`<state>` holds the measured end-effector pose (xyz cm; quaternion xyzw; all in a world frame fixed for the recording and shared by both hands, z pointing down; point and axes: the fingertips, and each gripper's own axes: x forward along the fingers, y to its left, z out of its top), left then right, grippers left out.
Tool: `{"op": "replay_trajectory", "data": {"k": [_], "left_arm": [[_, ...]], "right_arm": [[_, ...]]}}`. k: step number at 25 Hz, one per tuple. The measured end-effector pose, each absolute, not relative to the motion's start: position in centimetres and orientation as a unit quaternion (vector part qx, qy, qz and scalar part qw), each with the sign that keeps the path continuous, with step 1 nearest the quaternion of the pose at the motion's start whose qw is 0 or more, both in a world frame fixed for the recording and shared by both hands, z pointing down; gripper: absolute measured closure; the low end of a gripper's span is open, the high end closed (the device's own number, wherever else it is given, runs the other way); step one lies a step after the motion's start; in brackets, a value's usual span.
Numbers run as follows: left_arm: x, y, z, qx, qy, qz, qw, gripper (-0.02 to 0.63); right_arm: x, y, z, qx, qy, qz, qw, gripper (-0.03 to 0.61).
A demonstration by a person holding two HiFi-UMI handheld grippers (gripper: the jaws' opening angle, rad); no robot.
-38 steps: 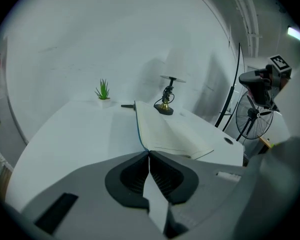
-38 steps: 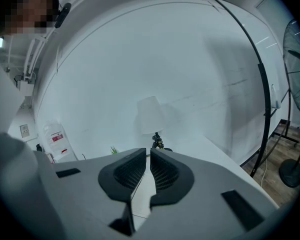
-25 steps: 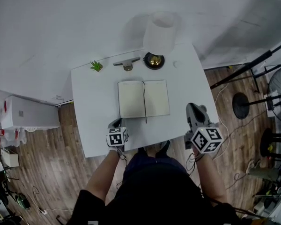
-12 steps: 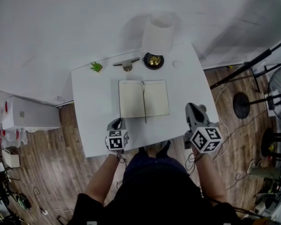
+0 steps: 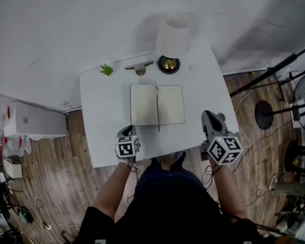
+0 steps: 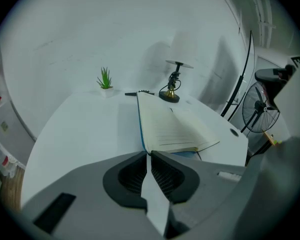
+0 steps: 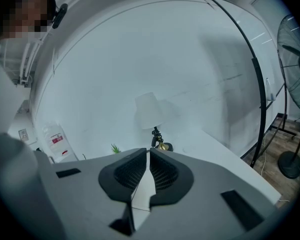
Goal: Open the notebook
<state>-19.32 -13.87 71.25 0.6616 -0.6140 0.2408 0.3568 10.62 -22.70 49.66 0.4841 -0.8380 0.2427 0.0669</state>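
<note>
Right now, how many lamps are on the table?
1. The lamp stands at the table's far edge, behind the open notebook and right of the small plant. No other seems hidden.

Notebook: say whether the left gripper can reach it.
Probably yes: the open notebook lies right ahead of the left gripper, nothing in the way; its nearly closed jaws have just opened slightly.

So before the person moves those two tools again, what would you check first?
1. Notebook lies open, pages up: ok.
2. Left gripper empty, fingers practically shut after just easing apart slightly: ok.
3. Right gripper empty, fingers together: ok.
4. Left gripper clear of the notebook's near corner: cannot tell, very close.
5. Lamp and plant stand clear at the table's far edge: ok.
</note>
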Motion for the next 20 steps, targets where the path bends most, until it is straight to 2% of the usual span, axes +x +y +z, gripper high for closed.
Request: {"op": "replay_trajectory", "data": {"k": [11,17,20], "left_arm": [[-19.6,-16.0,74.5,0.672,-0.577,0.314,0.343,0.588],[-18.9,-15.0,74.5,0.671,-0.524,0.394,0.347,0.588],[-18.4,-15.0,72.9,0.676,-0.514,0.351,0.395,0.588]], "right_arm": [[11.6,-22.7,50.7,0.492,-0.831,0.248,0.08,0.552],[12.1,-22.8,50.8,0.497,-0.825,0.259,0.074,0.554],[12.3,-23.4,50.6,0.498,-0.824,0.26,0.069,0.554]]}}
